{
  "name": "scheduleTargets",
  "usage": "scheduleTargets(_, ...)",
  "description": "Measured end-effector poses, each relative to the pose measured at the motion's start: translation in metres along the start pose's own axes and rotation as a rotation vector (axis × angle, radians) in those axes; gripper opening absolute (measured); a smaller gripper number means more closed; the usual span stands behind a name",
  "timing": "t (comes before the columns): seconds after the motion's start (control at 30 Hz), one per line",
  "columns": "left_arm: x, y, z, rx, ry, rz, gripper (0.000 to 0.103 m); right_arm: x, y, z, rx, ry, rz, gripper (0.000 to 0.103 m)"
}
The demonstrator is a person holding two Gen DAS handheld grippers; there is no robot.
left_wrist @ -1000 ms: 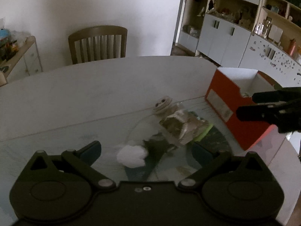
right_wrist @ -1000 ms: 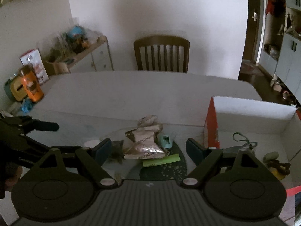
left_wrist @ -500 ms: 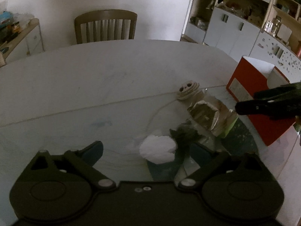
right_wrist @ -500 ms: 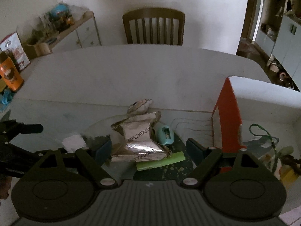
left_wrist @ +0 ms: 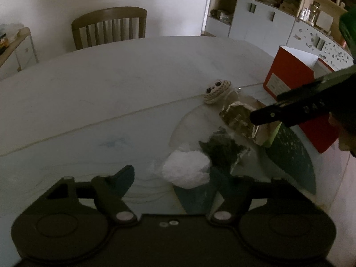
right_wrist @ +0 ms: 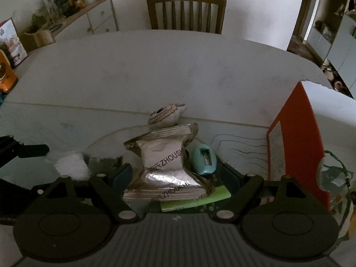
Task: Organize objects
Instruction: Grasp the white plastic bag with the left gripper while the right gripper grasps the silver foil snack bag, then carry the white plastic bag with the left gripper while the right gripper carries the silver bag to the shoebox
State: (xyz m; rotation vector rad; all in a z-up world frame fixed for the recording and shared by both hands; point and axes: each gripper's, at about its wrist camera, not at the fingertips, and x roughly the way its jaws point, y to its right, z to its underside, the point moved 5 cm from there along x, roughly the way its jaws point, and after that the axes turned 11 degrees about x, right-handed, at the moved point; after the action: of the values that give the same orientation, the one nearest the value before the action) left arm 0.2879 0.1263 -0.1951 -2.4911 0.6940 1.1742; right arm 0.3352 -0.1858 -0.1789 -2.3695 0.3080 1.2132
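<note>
Two tongs, both spread wide and gripping nothing.

Left tongs [left_wrist: 175,178]: low over the tabletop [left_wrist: 111,84], a white wad [left_wrist: 187,169] lying between the fingers, nearer the right one. Whether it touches a finger cannot be told.

Right tongs [right_wrist: 178,173]: low over the pile, the foil packet [right_wrist: 165,166] between the fingers; contact with either finger cannot be told. In the left view they enter from the right as a dark bar above the packet.

Pile, near edge of the tabletop:
- foil packet, silver, crumpled, printed "ZHOUSH", lying partly on a green strip [right_wrist: 195,199];
- sharpener [right_wrist: 204,160], teal, just right of the packet;
- toy [right_wrist: 164,116], round, pale, with dark eyes, just behind the packet;
- dark crumpled scrap [left_wrist: 222,149], beside the wad;
- white wad, left of the packet.

Box [right_wrist: 298,138]: orange outside, white inside, open, standing right of the pile. Small items with a green cord lie in it, too blurred to name.

Chair [right_wrist: 187,11]: wooden, slat-backed, at the far side of the tabletop.
</note>
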Motion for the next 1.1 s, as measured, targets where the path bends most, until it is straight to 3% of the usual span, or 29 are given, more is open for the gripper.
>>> scheduleTargets(0.17, 0.002, 0.002, 0.001, 0.007, 0.005, 0.023, 0.063, 0.007, -0.002, 0.000, -0.034, -0.010, 0.008, 0.085)
scheduleTargets(0.33, 0.004, 0.004, 0.001, 0.020, 0.003, 0.047, 0.054, 0.015, -0.003, 0.000, -0.037, -0.035, 0.011, 0.078)
scheduleTargets(0.47, 0.005, 0.002, 0.002, 0.012, 0.006, 0.056, 0.047, 0.019, -0.007, 0.002, -0.055, -0.050, 0.005, 0.066)
scheduleTargets(0.63, 0.006, 0.005, 0.003, 0.032, -0.005, 0.055, 0.040, 0.020, -0.013, 0.003, -0.090, -0.059, 0.008, 0.059)
scheduleTargets(0.83, 0.005, 0.002, 0.004, 0.004, -0.002, 0.052, 0.037, 0.018, -0.012, 0.002, -0.074, -0.054, 0.018, 0.047)
scheduleTargets(1.1, 0.001, -0.004, 0.005, -0.035, 0.000, 0.040, 0.032, 0.010, -0.017, 0.008, -0.063, -0.031, 0.004, 0.041)
